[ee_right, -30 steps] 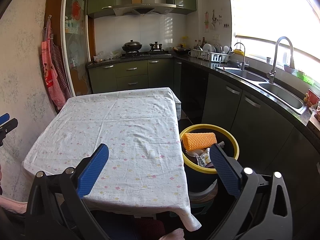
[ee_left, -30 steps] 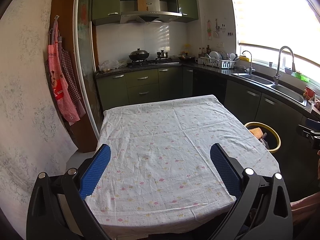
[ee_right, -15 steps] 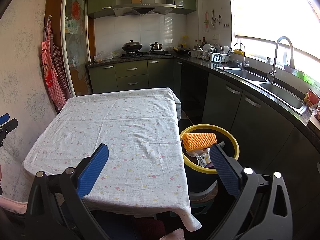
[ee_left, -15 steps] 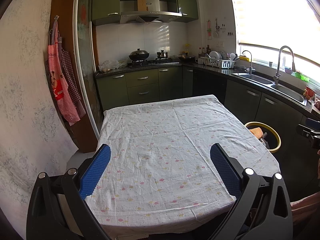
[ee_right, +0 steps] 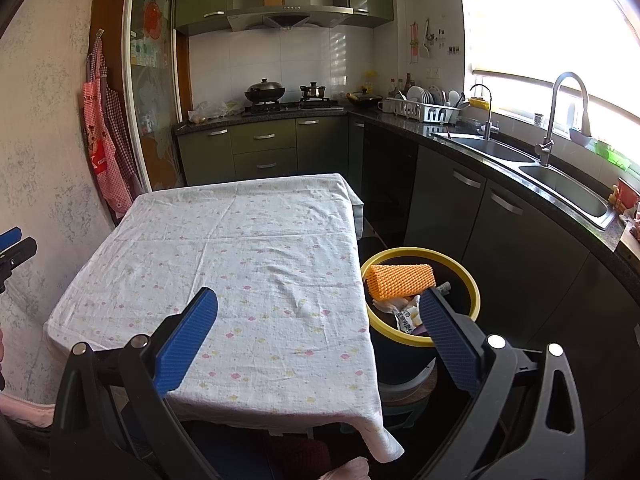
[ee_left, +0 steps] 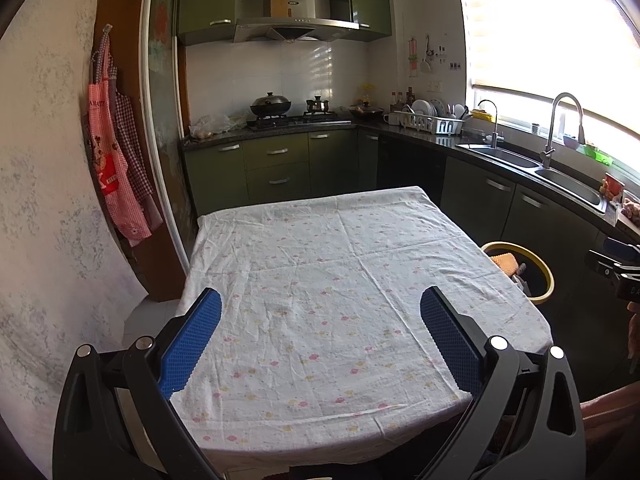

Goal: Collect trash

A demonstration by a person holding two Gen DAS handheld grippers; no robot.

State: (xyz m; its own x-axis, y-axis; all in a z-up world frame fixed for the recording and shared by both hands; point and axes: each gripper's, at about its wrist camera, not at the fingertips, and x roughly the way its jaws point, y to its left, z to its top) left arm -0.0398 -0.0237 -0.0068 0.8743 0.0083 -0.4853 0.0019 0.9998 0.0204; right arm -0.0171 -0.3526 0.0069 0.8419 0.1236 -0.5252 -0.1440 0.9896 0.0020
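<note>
Trash (ee_right: 402,280) in yellow-rimmed bin (ee_right: 472,286), just right of table (ee_right: 240,248): orange foam net on top, crumpled wrappers (ee_right: 406,312) beneath. From left wrist view, bin (ee_left: 540,268) partly hidden behind table edge, orange net (ee_left: 505,261) peeking out. Table under white floral cloth (ee_left: 340,280). Right gripper (ee_right: 318,304) jaws wide apart, holding nothing, over table's near right corner and bin. Left gripper (ee_left: 320,304) likewise wide apart, holding nothing, over table's near edge. 2 aprons (ee_left: 116,168) on left wall. Sink (ee_right: 560,184) along right counter.
</note>
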